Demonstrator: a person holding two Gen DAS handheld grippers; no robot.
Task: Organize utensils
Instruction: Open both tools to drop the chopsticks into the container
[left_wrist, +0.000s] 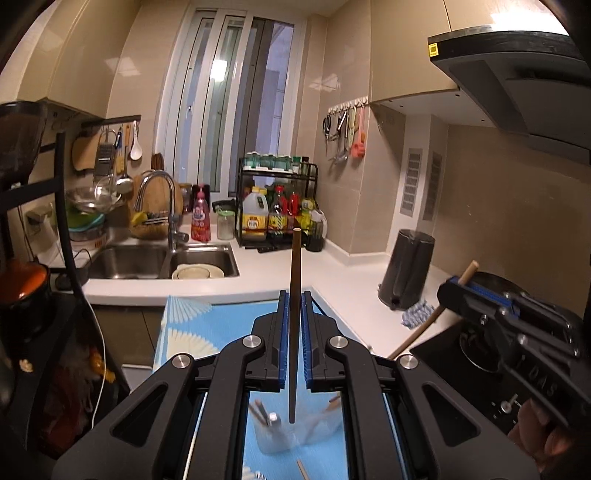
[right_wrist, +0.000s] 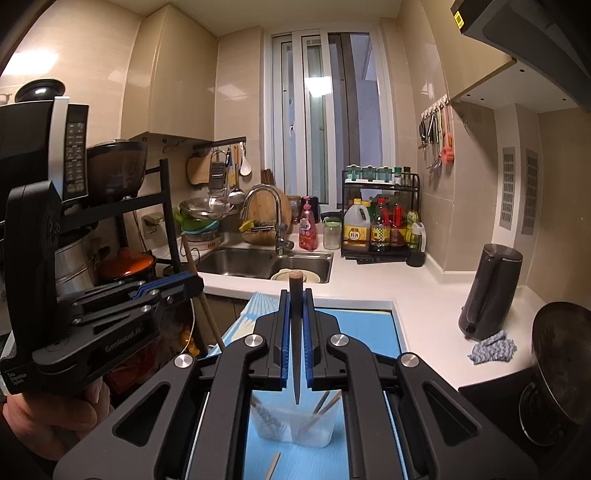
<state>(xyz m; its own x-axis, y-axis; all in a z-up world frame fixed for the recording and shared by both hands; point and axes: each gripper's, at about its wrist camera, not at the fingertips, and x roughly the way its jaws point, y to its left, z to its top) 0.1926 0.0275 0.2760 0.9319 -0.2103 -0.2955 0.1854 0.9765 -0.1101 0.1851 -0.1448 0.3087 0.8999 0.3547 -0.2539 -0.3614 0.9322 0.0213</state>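
Observation:
In the left wrist view my left gripper (left_wrist: 294, 295) is shut on a brown chopstick (left_wrist: 294, 332) that stands nearly upright between the blue pads. Beneath it, on the blue mat (left_wrist: 207, 332), sits a clear container (left_wrist: 280, 435) with several utensils in it. My right gripper (right_wrist: 295, 293) is shut on a dark chopstick (right_wrist: 296, 354), its point hanging over the same clear container (right_wrist: 295, 424). Each gripper also shows in the other's view: the right gripper (left_wrist: 461, 286) at the right, the left gripper (right_wrist: 194, 284) at the left. A loose chopstick (right_wrist: 273, 466) lies on the mat.
A double sink (left_wrist: 155, 260) with a faucet (left_wrist: 168, 206) lies beyond the mat. A dark kettle (right_wrist: 491, 291) and a blue rag (right_wrist: 493, 347) sit on the white counter at right, near a stove with a black pan (right_wrist: 561, 362). A bottle rack (right_wrist: 380, 218) stands by the window.

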